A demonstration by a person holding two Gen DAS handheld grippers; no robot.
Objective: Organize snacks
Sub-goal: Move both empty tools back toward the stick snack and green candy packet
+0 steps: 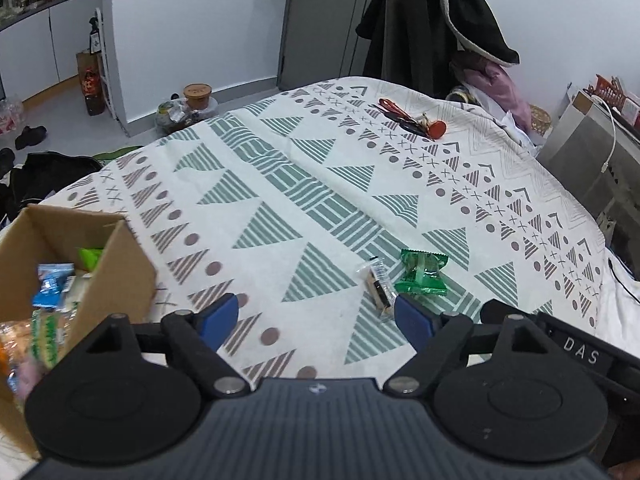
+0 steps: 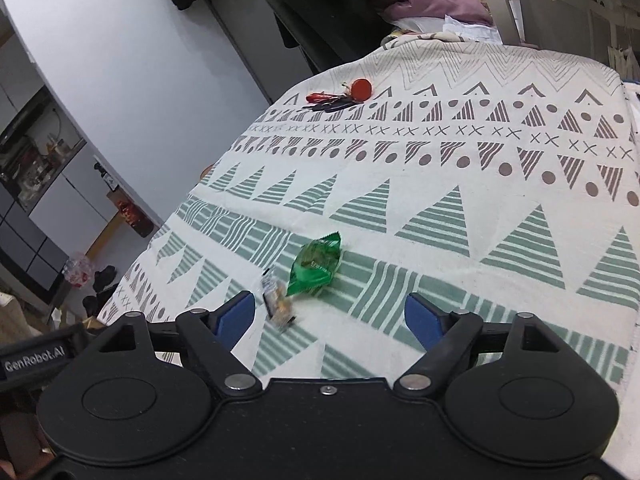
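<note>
Up front in the left wrist view, the left gripper (image 1: 316, 316) is spread wide, empty; the small clear-wrapped brown snack (image 1: 378, 286) touches its 3 o'clock finger (image 1: 414, 322), the green crinkly snack packet (image 1: 423, 273) at 1 o'clock, the brown cardboard box (image 1: 128, 264) of snacks at 9 o'clock. Right wrist view: the right gripper (image 2: 332, 318) is spread, empty; the clear-wrapped snack (image 2: 276, 300) lies just inside its 9 o'clock finger (image 2: 236, 316), the green packet (image 2: 316, 265) at 11 o'clock on the patterned cloth (image 2: 460, 200).

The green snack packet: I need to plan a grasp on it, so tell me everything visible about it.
The green snack packet is a small pillow-style wrapper of glossy, translucent green film with crimped, flared ends and a paler block visible inside. It looks sealed and lies flat on the patterned tablecloth, out ahead of both open grippers, held by neither. A small clear-wrapped snack lies right beside it, close to one crimped end; whether the two touch cannot be told. Print on the wrapper is unreadable.
</note>
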